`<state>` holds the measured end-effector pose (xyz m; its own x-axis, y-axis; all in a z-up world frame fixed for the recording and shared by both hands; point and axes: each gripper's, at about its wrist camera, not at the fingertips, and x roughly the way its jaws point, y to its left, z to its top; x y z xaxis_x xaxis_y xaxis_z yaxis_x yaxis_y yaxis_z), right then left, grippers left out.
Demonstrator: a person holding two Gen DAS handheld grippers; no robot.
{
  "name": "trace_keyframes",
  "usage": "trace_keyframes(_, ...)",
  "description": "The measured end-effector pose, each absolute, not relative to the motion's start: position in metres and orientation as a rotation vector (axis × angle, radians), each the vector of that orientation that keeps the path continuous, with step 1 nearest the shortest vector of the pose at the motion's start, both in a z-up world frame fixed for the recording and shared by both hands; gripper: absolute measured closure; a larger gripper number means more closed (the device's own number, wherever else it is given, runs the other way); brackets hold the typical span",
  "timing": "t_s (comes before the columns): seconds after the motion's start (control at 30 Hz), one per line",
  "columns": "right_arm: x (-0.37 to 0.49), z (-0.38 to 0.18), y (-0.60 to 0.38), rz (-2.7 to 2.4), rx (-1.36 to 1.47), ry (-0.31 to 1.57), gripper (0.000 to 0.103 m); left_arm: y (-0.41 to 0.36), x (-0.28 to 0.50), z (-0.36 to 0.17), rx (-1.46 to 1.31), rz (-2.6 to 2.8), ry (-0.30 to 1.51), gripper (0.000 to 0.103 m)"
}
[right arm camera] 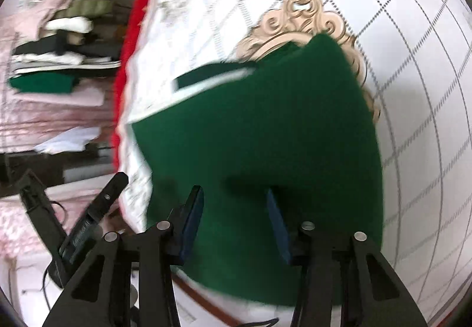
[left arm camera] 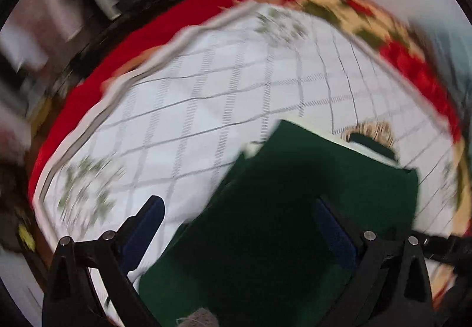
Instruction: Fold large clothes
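Left wrist: green garment (left arm camera: 283, 209) lies folded on white checked bedcover (left arm camera: 206, 97), red blanket (left arm camera: 141, 41) at edge. Left gripper (left arm camera: 239, 209) spread wide over garment, nothing pinched.

Right wrist: same green garment (right arm camera: 265, 132) on bedcover (right arm camera: 413, 61); clothes stack (right arm camera: 59, 41) off to side. Right gripper (right arm camera: 234, 197) jaws apart, empty; contact w/ cloth unclear, blurred.

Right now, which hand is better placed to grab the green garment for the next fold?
Right, probably. The right tongs sit open directly over the green garment, both fingers above cloth. The left tongs straddle its edge, one finger over the white cover.
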<state>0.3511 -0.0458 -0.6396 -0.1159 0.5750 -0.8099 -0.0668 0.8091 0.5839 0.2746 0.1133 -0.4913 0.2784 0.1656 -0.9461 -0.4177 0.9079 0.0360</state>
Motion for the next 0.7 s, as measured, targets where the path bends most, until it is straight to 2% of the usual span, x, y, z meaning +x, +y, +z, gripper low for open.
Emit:
trace_keyframes(0.13, 0.375, -0.688, -0.015, 0.469, 0.347, 1.719, 0.057, 0.107, 0.306, -0.548, -0.130, 0.378, 1.361, 0.000)
trace_keyframes(0.23, 0.384, -0.717, -0.001, 0.420, 0.329, 1.774, 0.057, 0.122, 0.311, -0.562, -0.202, 0.368, 1.382, 0.000)
trace_keyframes(0.37, 0.387, -0.696, 0.012, 0.418, 0.256, 1.813, 0.057, 0.128, 0.309, -0.550, -0.246, 0.372, 1.394, 0.000)
trace_keyframes(0.5, 0.382, -0.628, 0.015, 0.463, 0.128, 1.616, 0.057, 0.122, 0.304, -0.509, -0.195, 0.373, 1.281, 0.000)
trace_keyframes(0.57, 0.391, -0.633, 0.014, 0.437, 0.133, 1.592, 0.057, 0.123, 0.310, -0.509, -0.160, 0.393, 1.254, 0.000)
trace_keyframes(0.7, 0.412, -0.673, 0.020, 0.393, 0.157, 1.652, 0.060, 0.131, 0.330, -0.546, -0.162, 0.397, 1.304, 0.000)
